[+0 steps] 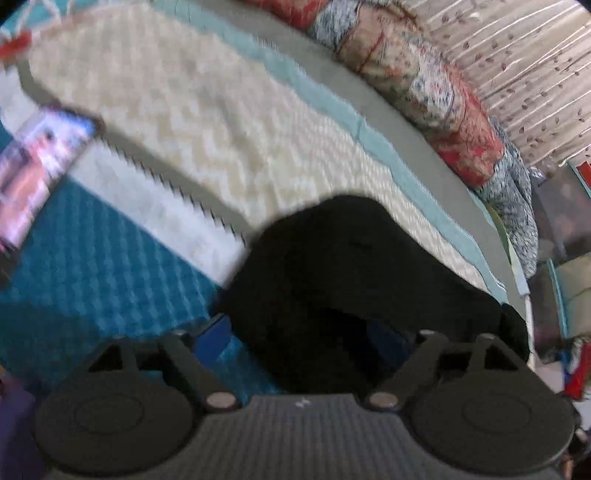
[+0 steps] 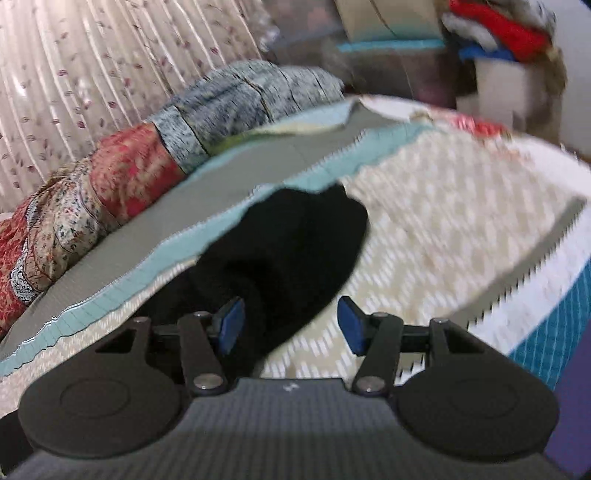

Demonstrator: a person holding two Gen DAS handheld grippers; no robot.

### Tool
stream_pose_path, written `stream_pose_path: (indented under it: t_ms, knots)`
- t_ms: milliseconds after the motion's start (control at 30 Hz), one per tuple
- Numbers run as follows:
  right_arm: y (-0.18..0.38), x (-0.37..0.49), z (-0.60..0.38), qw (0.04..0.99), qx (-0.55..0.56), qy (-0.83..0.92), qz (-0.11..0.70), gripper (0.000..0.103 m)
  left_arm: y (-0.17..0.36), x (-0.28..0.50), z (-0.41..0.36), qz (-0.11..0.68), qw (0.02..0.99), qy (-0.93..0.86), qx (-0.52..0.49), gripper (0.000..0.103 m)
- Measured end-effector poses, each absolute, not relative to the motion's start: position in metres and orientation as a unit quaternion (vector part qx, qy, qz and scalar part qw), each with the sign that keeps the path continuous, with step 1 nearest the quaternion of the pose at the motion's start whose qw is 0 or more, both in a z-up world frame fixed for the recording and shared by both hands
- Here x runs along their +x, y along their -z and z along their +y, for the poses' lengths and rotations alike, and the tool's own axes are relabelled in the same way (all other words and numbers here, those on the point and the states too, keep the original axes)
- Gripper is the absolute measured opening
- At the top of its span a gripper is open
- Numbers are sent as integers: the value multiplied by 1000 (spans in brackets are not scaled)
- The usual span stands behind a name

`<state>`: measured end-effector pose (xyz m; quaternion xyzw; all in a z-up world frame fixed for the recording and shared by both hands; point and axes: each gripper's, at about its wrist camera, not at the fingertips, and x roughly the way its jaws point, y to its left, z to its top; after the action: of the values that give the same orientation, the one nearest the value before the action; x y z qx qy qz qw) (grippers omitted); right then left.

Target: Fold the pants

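The black pants (image 1: 332, 273) lie bunched on the patterned bedspread (image 1: 177, 110), right in front of my left gripper (image 1: 310, 336). Its blue pads (image 1: 212, 338) stand wide apart, with the cloth between and over them; it is open. In the right wrist view the pants (image 2: 291, 254) lie in a folded heap just ahead of my right gripper (image 2: 291, 325). Its blue pads (image 2: 232, 325) are apart, one on each side of the near end of the cloth, not closed on it. Both views are blurred.
Folded floral quilts (image 1: 443, 96) are stacked along the bed's far side by a curtain (image 2: 74, 66). A phone-like screen (image 1: 33, 173) lies at the left. Boxes and clothes (image 2: 495, 29) stand beyond the bed. The bed's edge (image 1: 524, 295) is near the pants.
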<state>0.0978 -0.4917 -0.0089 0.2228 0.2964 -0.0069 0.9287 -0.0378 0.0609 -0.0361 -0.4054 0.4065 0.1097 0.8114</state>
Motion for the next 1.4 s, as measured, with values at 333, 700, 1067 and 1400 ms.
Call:
stream_pose_path:
  t_ms: [333, 700, 1067, 1400]
  knots:
    - [-3, 113, -467, 946, 188, -23, 264, 59, 25, -27, 58, 383, 804, -92, -446, 7]
    - [-1, 147, -409, 891, 233, -187, 342, 59, -85, -28, 100, 250, 851, -87, -453, 7]
    - [81, 147, -423, 744, 436, -185, 471, 68, -80, -23, 105, 250, 853, -73, -452, 7]
    - [-67, 291, -419, 834, 429, -180, 297, 10, -132, 69, 128, 257, 870, -57, -417, 7]
